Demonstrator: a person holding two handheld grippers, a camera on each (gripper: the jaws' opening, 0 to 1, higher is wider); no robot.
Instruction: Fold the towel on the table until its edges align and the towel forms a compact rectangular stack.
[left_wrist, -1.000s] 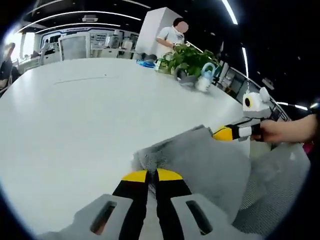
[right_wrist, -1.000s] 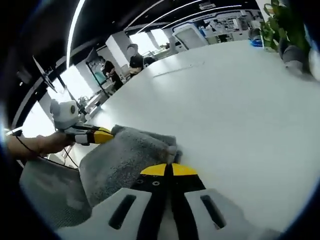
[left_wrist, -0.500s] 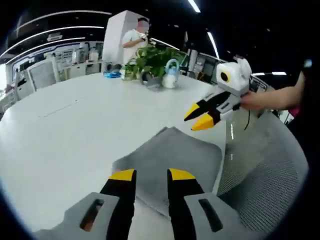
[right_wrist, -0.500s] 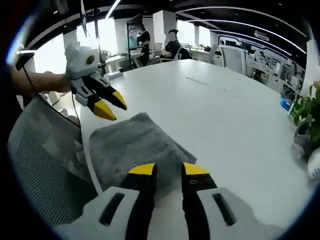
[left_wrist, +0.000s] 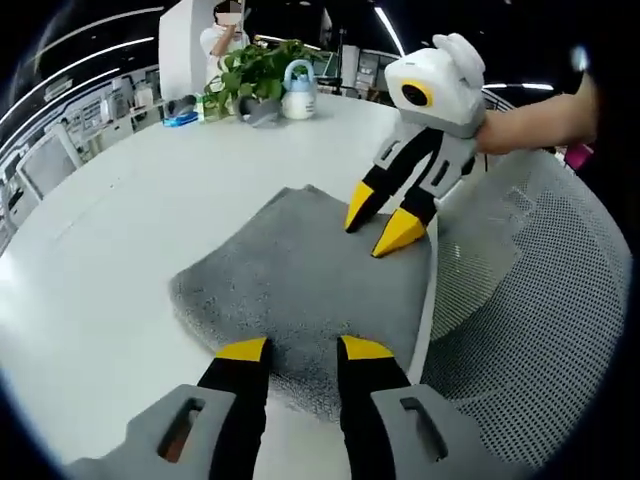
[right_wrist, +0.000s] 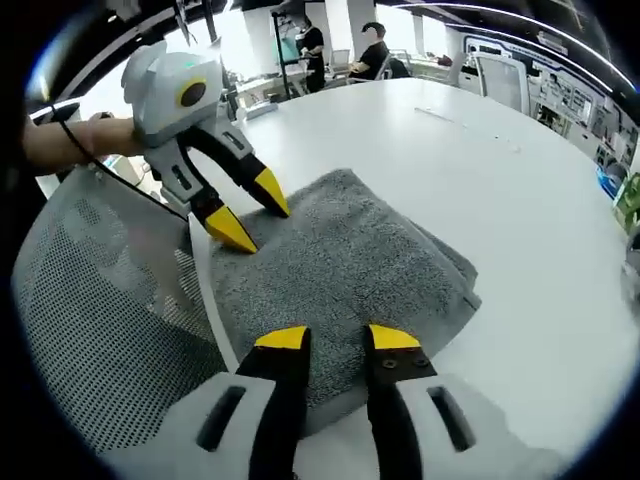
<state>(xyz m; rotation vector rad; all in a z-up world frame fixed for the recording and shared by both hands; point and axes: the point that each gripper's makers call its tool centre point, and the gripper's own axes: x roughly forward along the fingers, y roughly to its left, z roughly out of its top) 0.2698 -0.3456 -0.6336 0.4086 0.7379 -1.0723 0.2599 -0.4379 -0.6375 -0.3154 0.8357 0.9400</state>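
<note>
Two grippers, both with black jaws and yellow tips. Left gripper (left_wrist: 303, 349) with jaws apart, holding nothing, tips just over the near edge of the towel; seen also in the right gripper view (right_wrist: 242, 212), coming in from the left, jaws spread, one tip at the towel's edge beside the chair. Right gripper (right_wrist: 338, 338) also with jaws parted and nothing between them, tips above the near edge of the towel; seen in the left gripper view (left_wrist: 384, 218) from the right, jaws spread, tips pointing down onto the cloth, touching or only just above cannot be told.

One grey folded terry towel (left_wrist: 300, 285), also (right_wrist: 345, 265), lying flat in layers on the round white table (left_wrist: 110, 250), close to the table edge. One grey mesh office chair (left_wrist: 520, 330) just beside that edge. One green potted plant (left_wrist: 255, 70) and one pale watering can (left_wrist: 297, 78) at the far side of the table, well apart from the towel. One person in white (left_wrist: 222, 30) standing behind the plant; two people (right_wrist: 345, 45) in the background of the right gripper view. One hand (left_wrist: 535, 115) holding the right gripper.

Compared with one second ago: then both pairs of jaws closed on the towel, now both open and the cloth released. Compared with half a second ago: both grippers nearer to the towel, the towel larger in both views.
</note>
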